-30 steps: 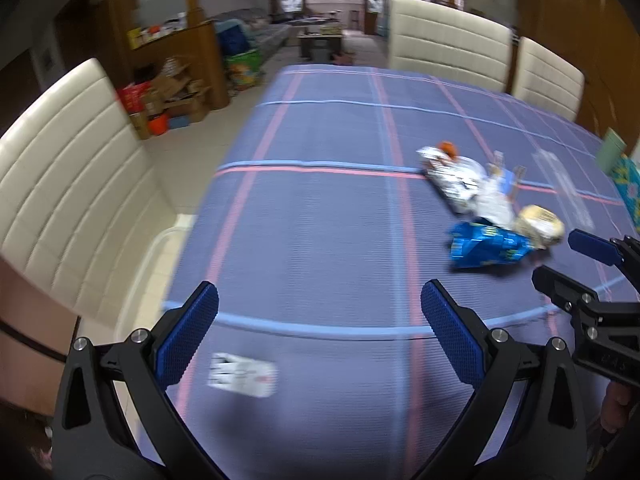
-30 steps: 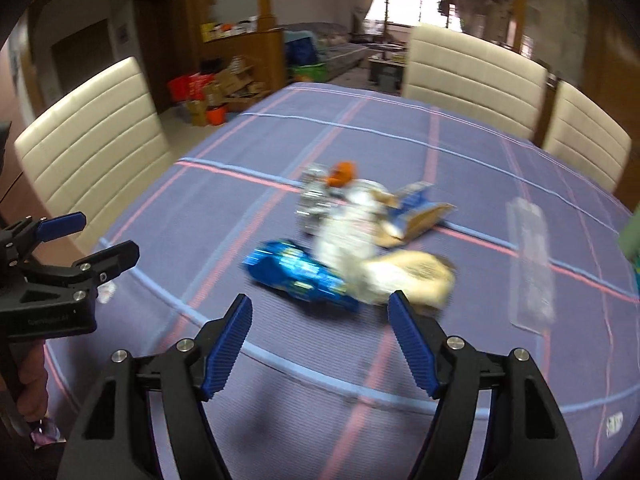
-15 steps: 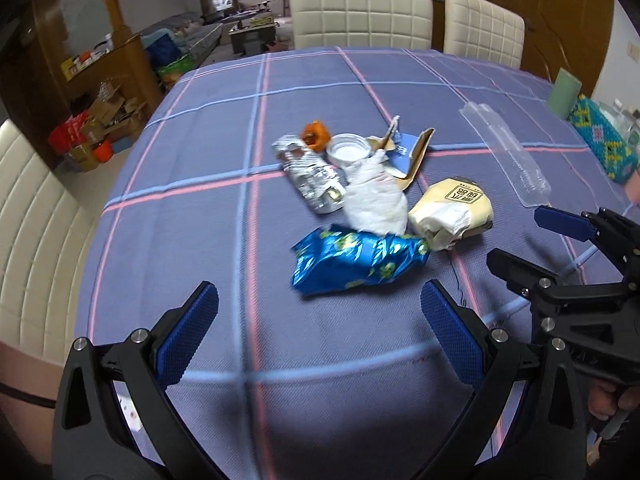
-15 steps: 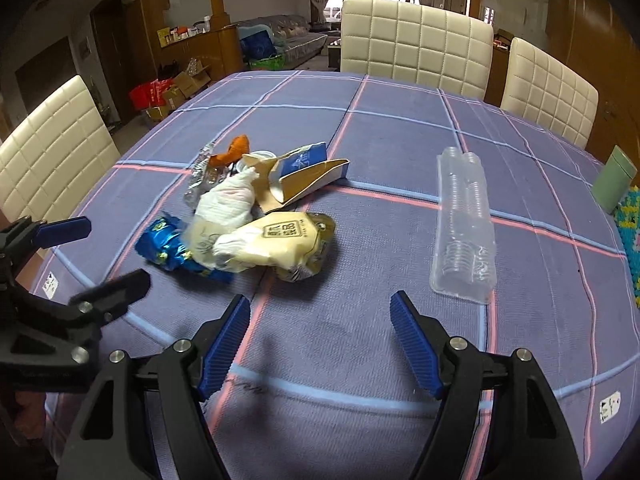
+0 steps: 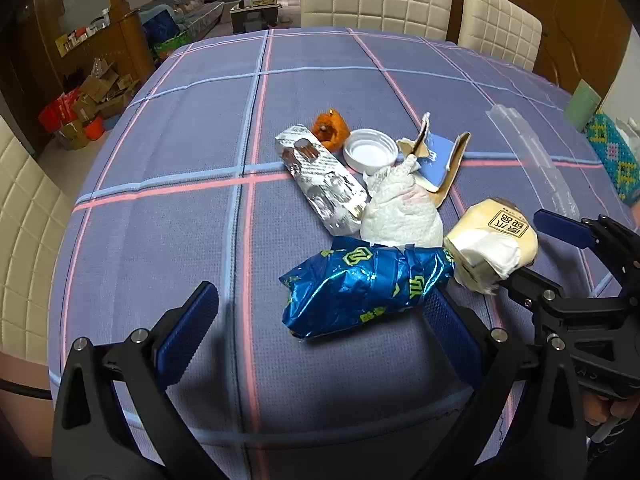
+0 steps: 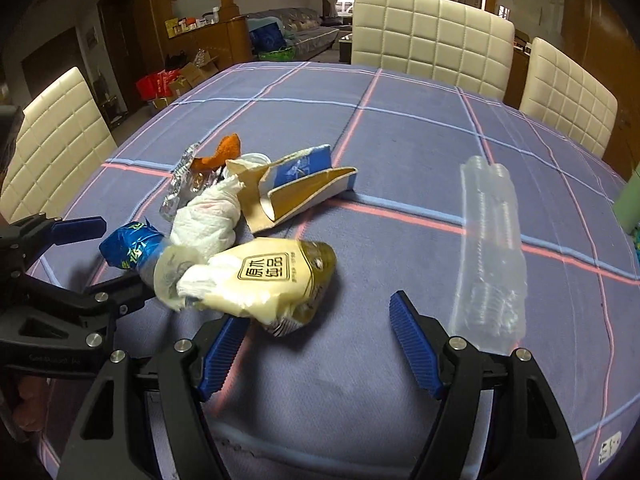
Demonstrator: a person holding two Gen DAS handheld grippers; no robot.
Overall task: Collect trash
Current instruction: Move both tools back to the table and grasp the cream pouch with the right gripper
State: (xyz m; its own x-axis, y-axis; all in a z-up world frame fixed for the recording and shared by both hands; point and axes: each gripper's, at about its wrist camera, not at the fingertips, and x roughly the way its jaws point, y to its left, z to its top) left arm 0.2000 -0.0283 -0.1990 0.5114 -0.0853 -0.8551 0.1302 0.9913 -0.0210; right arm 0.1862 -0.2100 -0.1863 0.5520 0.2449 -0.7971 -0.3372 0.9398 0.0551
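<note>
Left wrist view shows the left gripper [image 5: 316, 332] spread wide, empty, nearest a crinkly blue foil wrapper [image 5: 360, 284] on the woven tablecloth [image 5: 180, 240]. Right gripper [image 6: 316, 348], jaws narrowing slightly and holding nothing, sits beside a soft yellow pouch [image 6: 272, 280]. Slick foil could squirt out of a shallow pinch. Beyond lie a crumpled napkin [image 5: 400, 212], torn cardboard [image 6: 304, 192] and a round white lid [image 5: 370, 154].

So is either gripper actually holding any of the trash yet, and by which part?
No. The left gripper and right gripper are both open; the blue wrapper lies loose on the table.
</note>
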